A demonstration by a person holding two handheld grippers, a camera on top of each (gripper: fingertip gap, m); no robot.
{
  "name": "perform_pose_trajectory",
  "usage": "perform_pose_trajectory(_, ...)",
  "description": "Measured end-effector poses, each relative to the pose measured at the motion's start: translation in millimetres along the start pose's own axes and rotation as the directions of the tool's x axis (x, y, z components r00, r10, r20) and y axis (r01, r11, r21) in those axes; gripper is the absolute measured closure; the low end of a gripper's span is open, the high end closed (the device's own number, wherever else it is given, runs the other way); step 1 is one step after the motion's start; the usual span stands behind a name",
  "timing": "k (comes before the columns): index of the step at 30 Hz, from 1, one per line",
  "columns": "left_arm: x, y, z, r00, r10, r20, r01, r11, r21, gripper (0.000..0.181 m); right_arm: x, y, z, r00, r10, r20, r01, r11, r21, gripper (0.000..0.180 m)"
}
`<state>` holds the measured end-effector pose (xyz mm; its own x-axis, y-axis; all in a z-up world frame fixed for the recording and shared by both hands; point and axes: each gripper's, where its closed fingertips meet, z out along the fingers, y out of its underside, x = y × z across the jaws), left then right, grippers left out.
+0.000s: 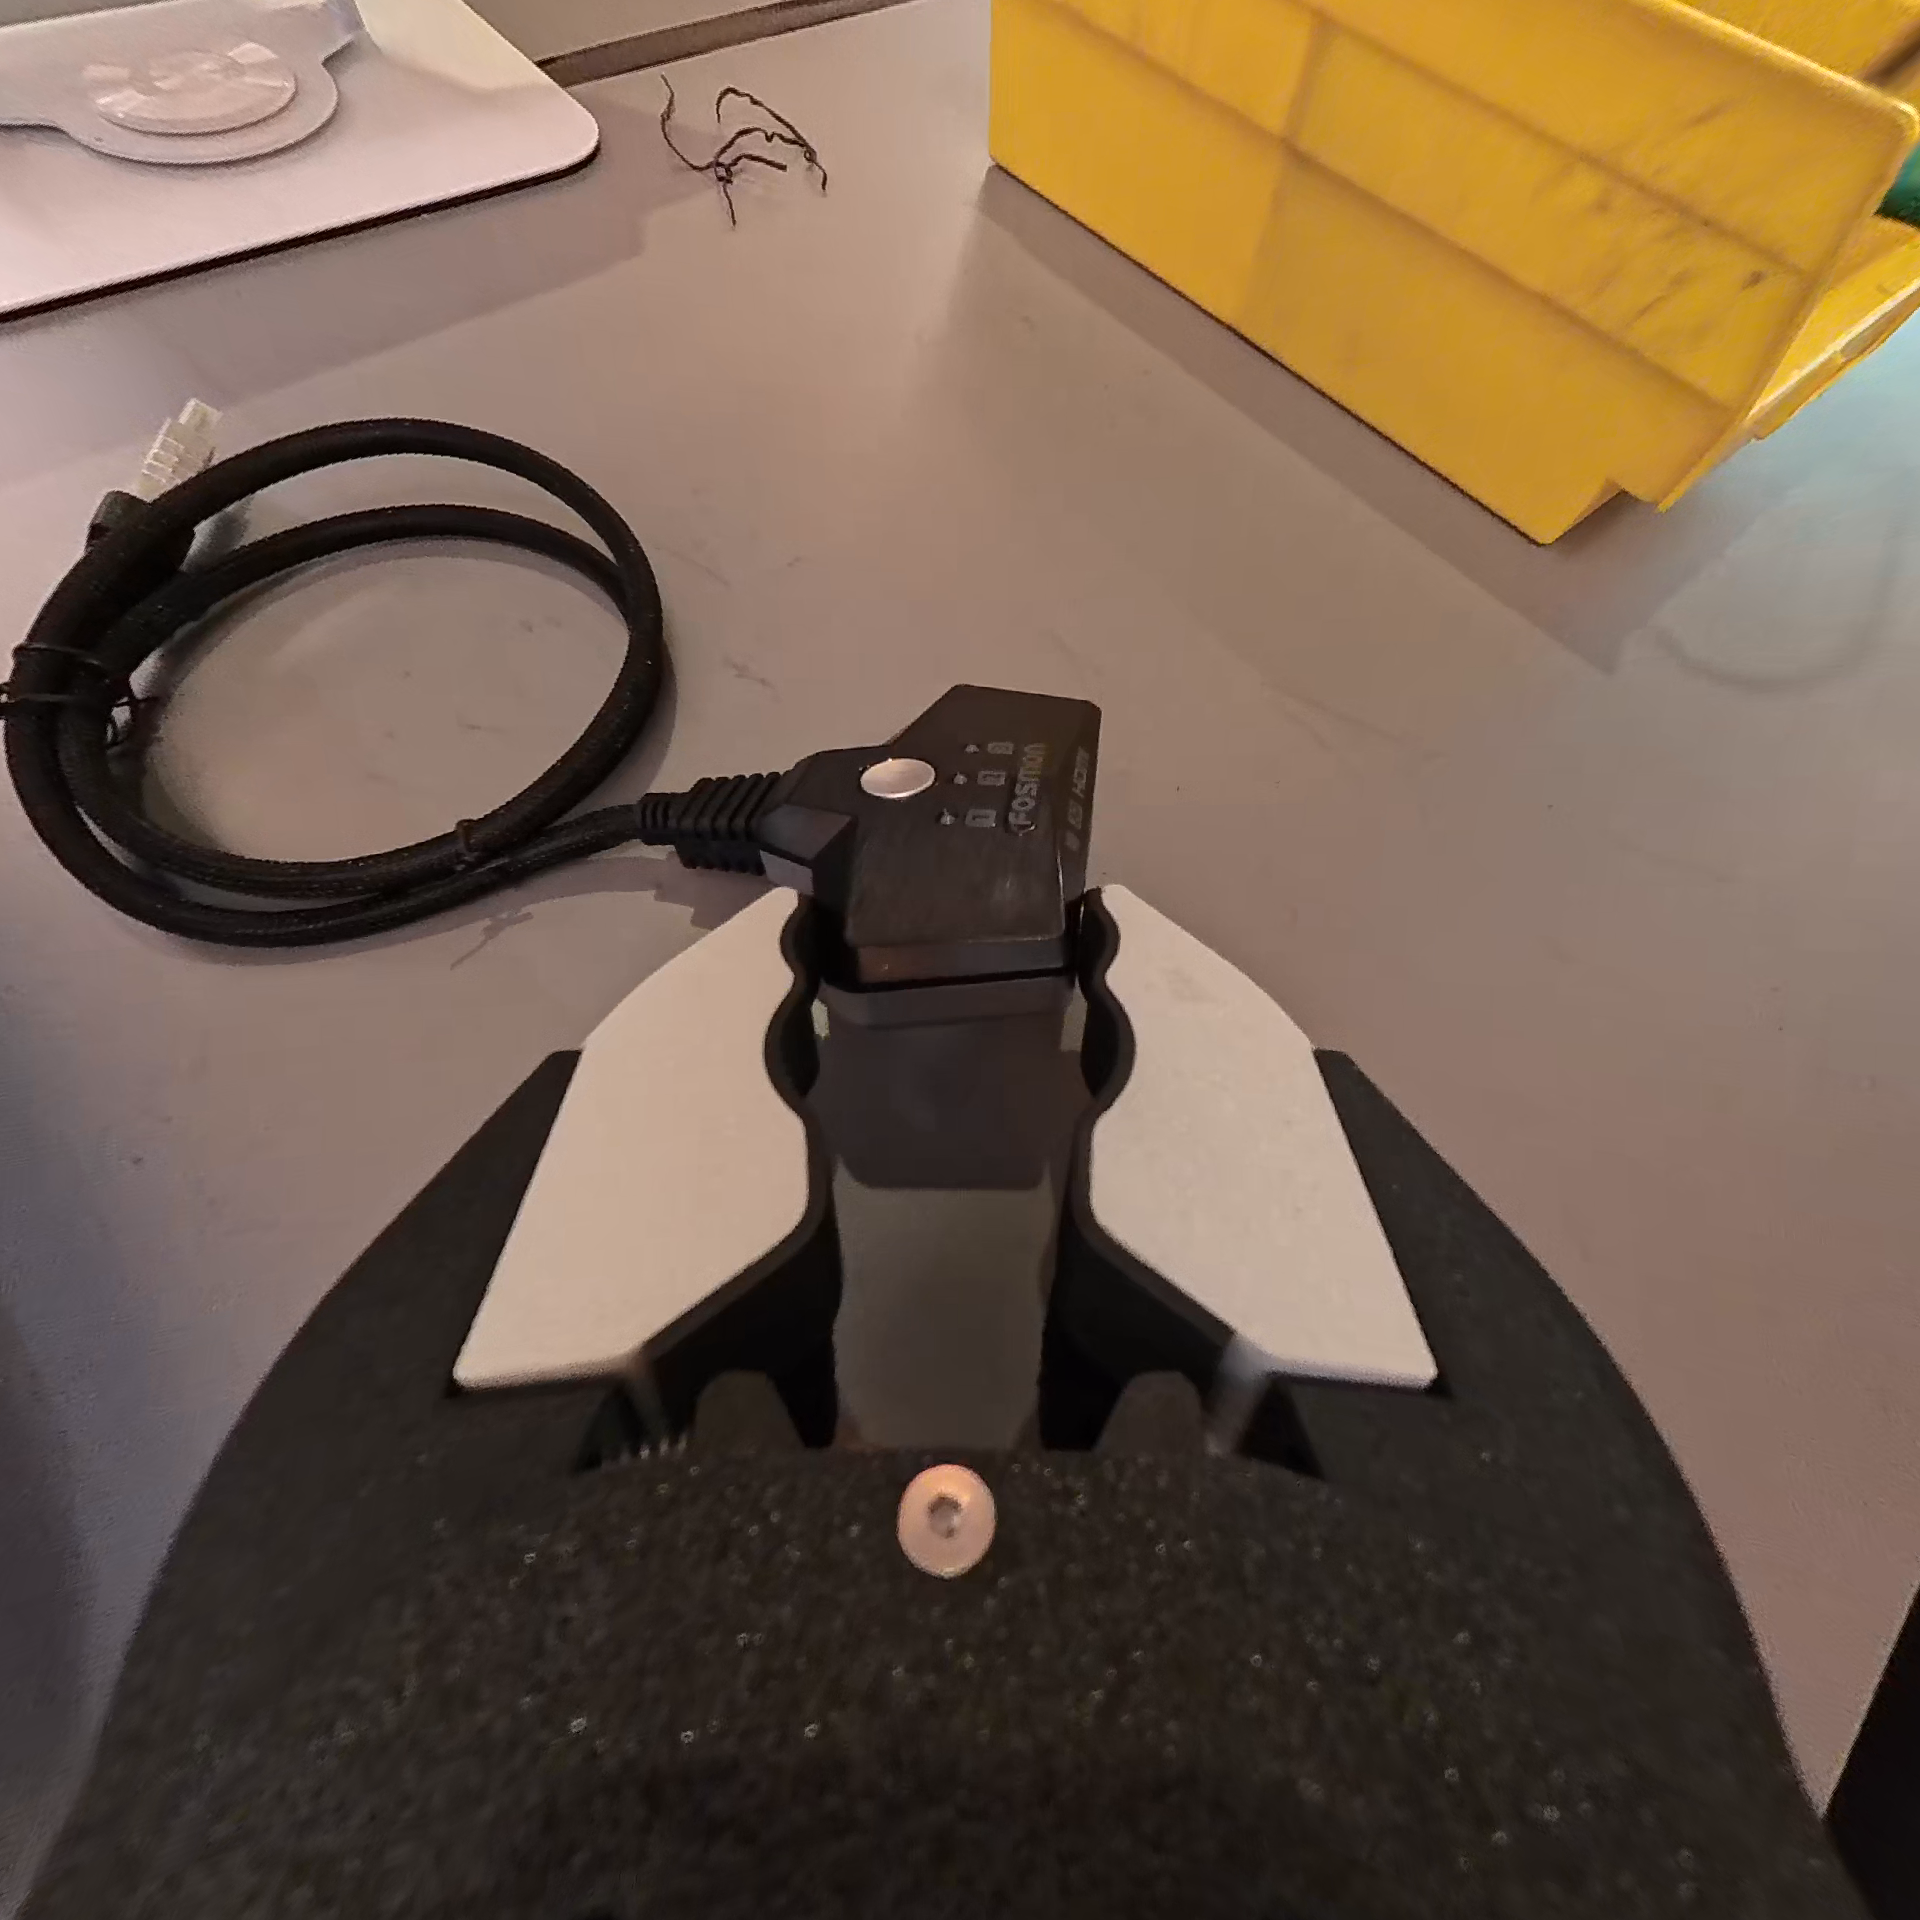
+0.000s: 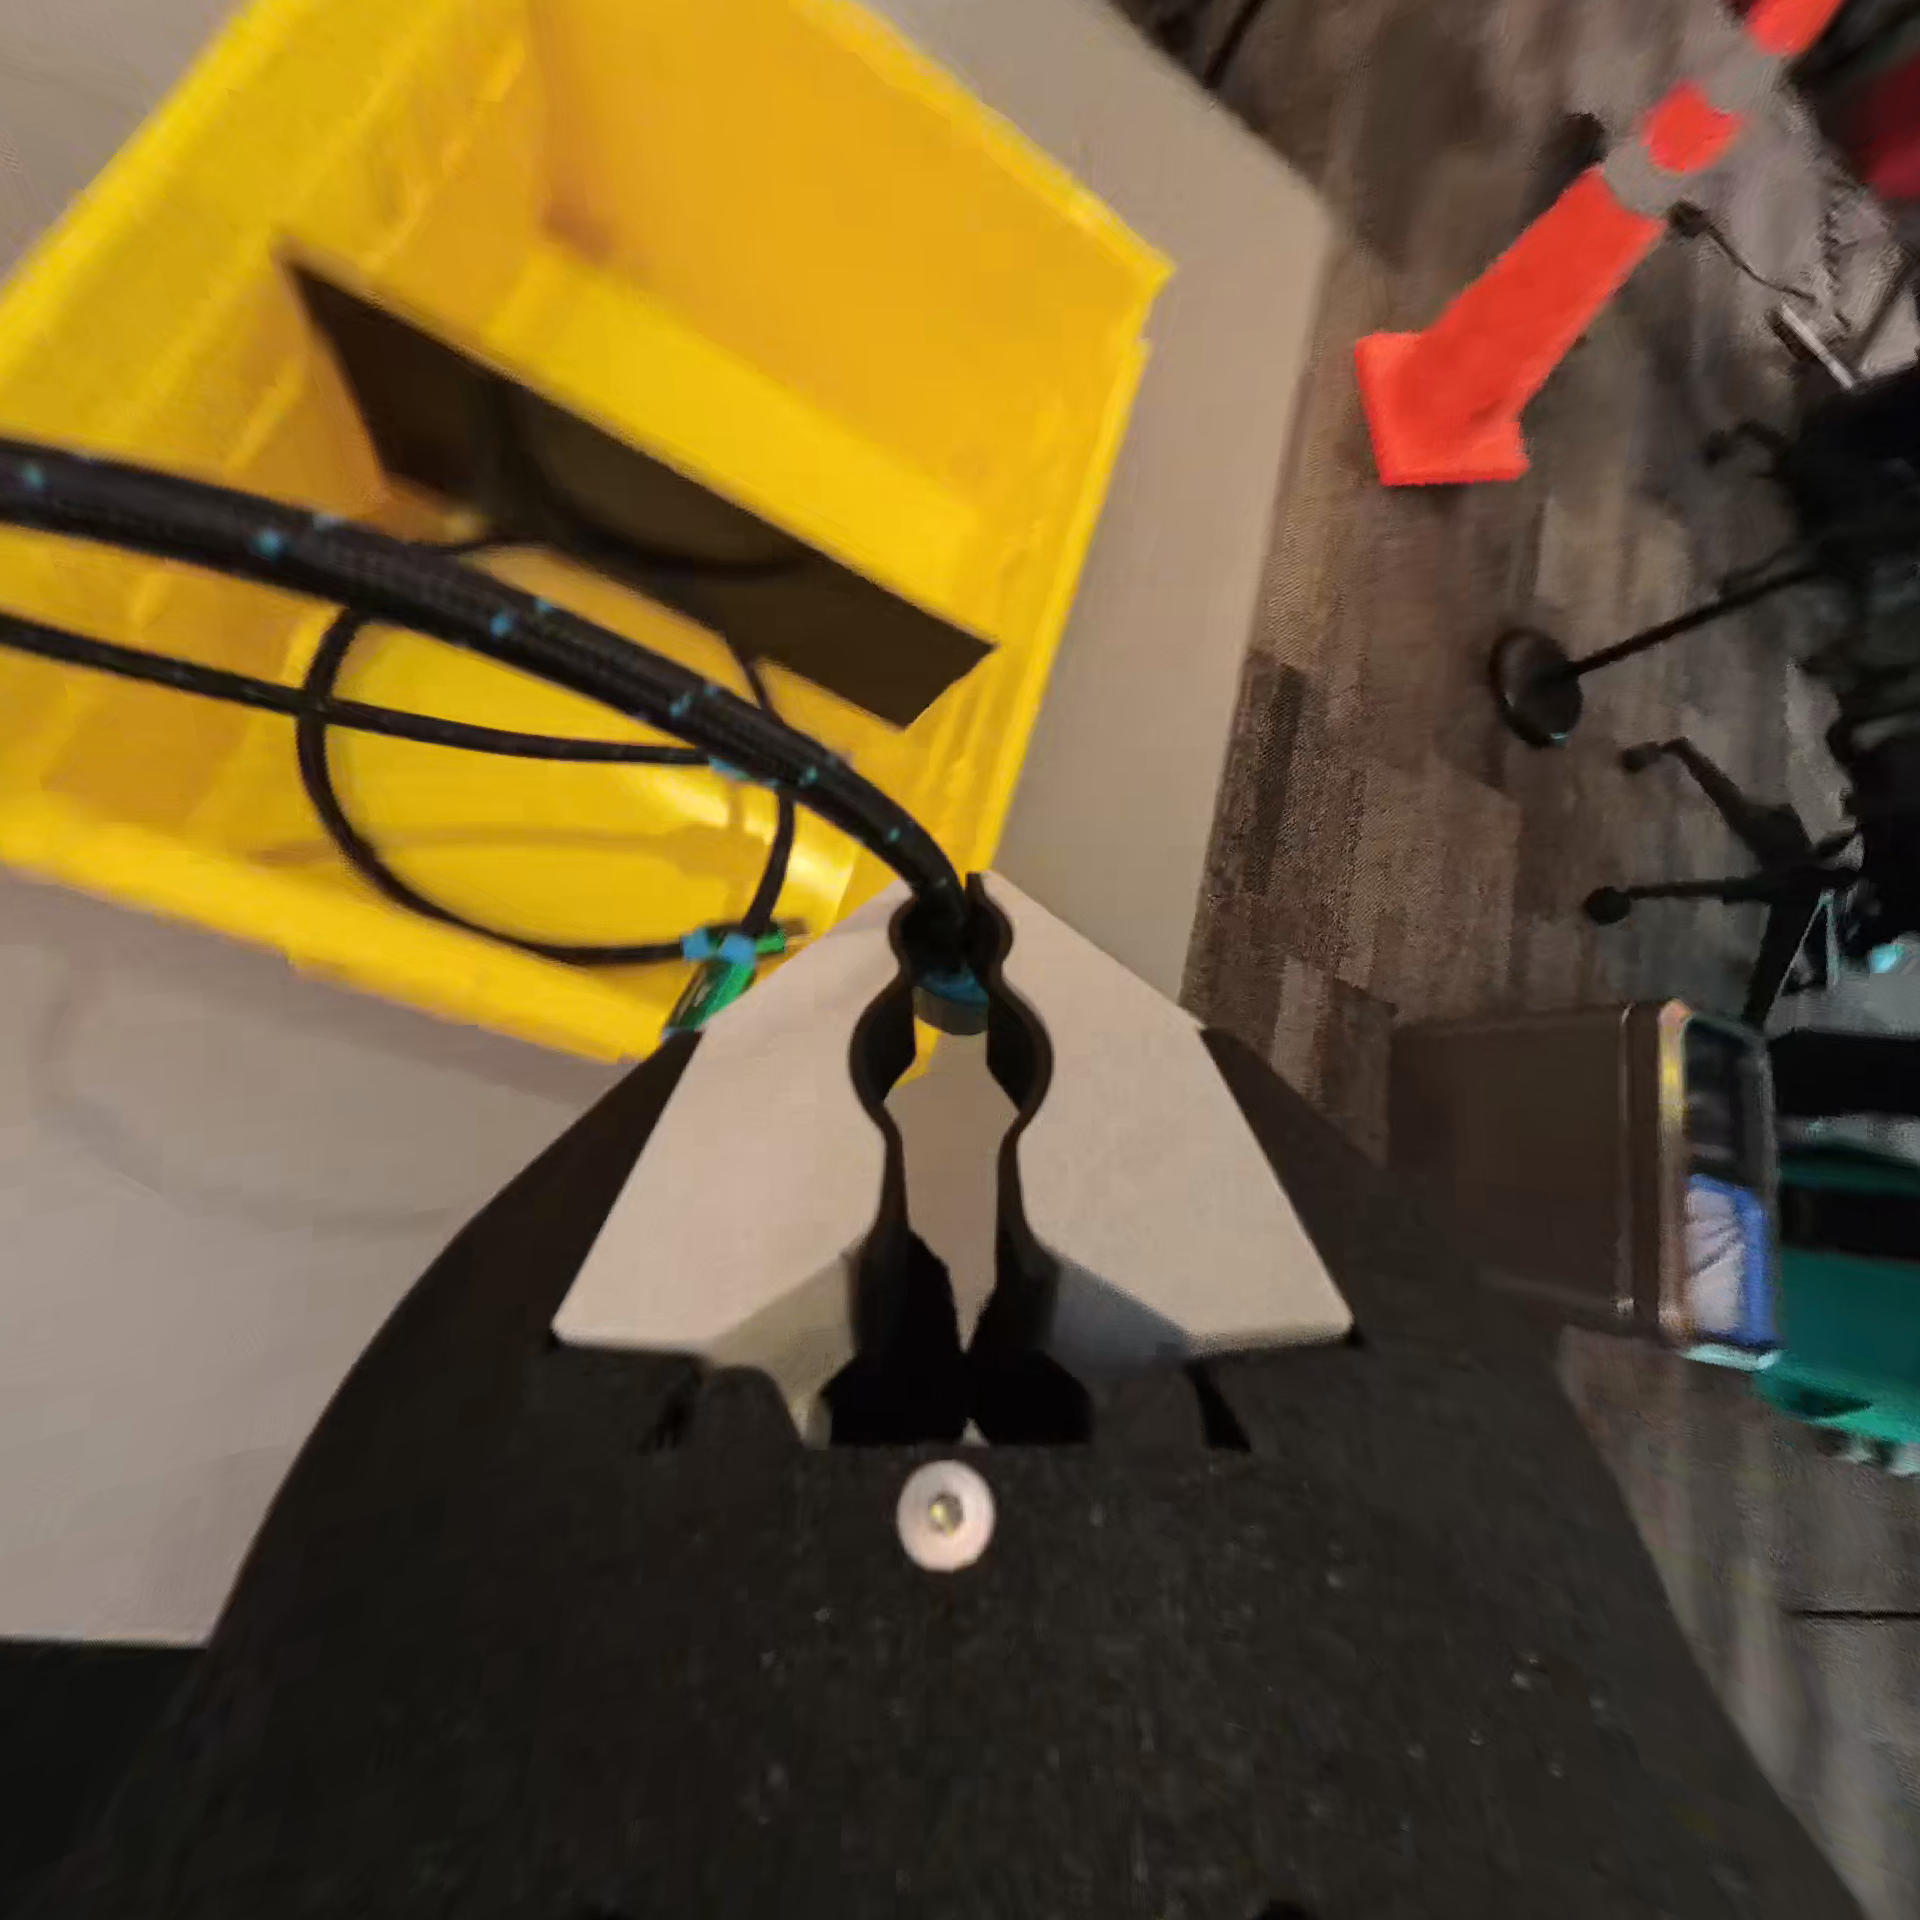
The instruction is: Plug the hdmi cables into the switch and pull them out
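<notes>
In the left wrist view my left gripper (image 1: pixel 940 935) is shut on a black HDMI switch (image 1: pixel 956 821) with a silver button, held over the grey table. A black braided cable (image 1: pixel 343 831) is plugged into the switch's left side and lies coiled on the table. In the right wrist view my right gripper (image 2: pixel 940 935) is shut on a black braided HDMI cable with blue flecks (image 2: pixel 582 644), gripped just behind its blue-collared plug end (image 2: pixel 951 1003). The cable runs left over a yellow bin (image 2: pixel 727 312). The plug itself is hidden between the fingers.
The yellow bin (image 1: pixel 1455 229) stands at the back right of the table; it holds a thin black cable (image 2: pixel 416 862) and a black flat item (image 2: pixel 623 499). A white mat (image 1: pixel 260 177) lies back left. An orange cone (image 2: pixel 1507 312) and stands are on the carpet beyond the table edge. My hands' fingertips stand some 45 centimetres from each other.
</notes>
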<state>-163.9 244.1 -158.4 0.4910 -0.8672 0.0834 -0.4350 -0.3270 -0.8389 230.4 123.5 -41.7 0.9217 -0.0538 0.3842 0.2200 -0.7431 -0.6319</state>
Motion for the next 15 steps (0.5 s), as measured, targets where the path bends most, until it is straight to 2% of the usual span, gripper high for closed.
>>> perform_pose_trajectory(2, -0.4, -0.1, 0.0, 1.000, -0.004, 0.000, 0.004, 1.000, 0.000, 0.133, 17.5, -10.9, -7.5, 0.996, 0.081, -0.029, -0.080, 0.996, 0.028, 0.174)
perform_pose_trajectory(7, -0.9, -0.4, -0.4, 1.000, -0.010, -0.002, 0.010, 1.000, 0.003, 0.133, 41.6, -31.7, -18.2, 0.987, 0.064, -0.145, -0.064, 0.998, 0.004, 0.174)
perform_pose_trajectory(11, -1.0, -0.5, -1.8, 1.000, -0.018, -0.004, 0.018, 1.000, 0.008, 0.133, 49.3, -60.6, -57.5, 0.977, 0.088, -0.195, -0.066, 0.991, 0.117, 0.174)
perform_pose_trajectory(15, -0.8, -0.3, -1.6, 1.000, -0.014, -0.001, 0.014, 1.000, 0.006, 0.133, 62.2, -81.3, -88.5, 0.926, 0.039, -0.376, 0.048, 0.974, 0.220, 0.174)
